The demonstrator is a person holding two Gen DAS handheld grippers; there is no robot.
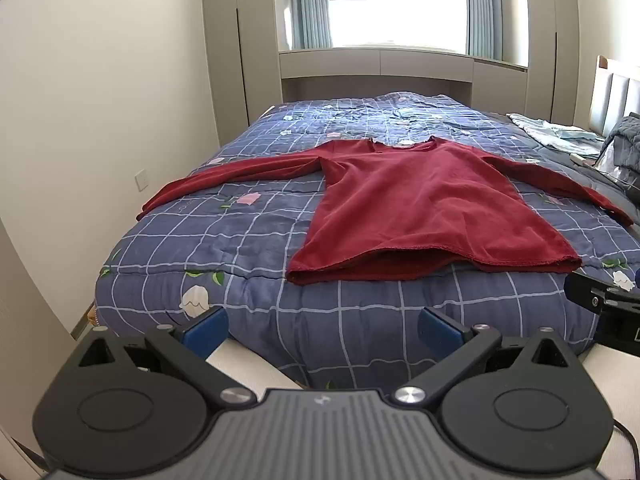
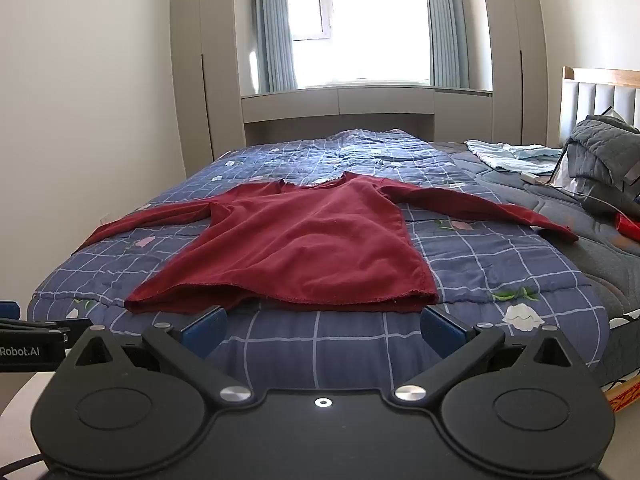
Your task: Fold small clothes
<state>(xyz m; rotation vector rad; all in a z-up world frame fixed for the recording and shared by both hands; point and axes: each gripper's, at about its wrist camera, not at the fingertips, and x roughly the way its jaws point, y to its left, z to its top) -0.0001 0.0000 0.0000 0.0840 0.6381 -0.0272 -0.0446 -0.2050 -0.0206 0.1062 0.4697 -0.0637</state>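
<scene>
Jaws spread wide and empty on my left gripper (image 1: pixel 322 330) and right gripper (image 2: pixel 322 330); red top (image 2: pixel 296 240) lies flat at twelve o'clock on the bed (image 2: pixel 500 264), ready for folding.

Lying dark red and plain: a long-sleeved top (image 1: pixel 420 208), over a quilt (image 1: pixel 224 240) showing blue with a pale grid and pink and white flowers. Hanging grey-blue: curtains (image 2: pixel 276 24); sitting grey and quilted: a blanket (image 2: pixel 600 152).

Red shirt (image 1: pixel 404 208) spread flat on checked quilt (image 1: pixel 240 240).
</scene>
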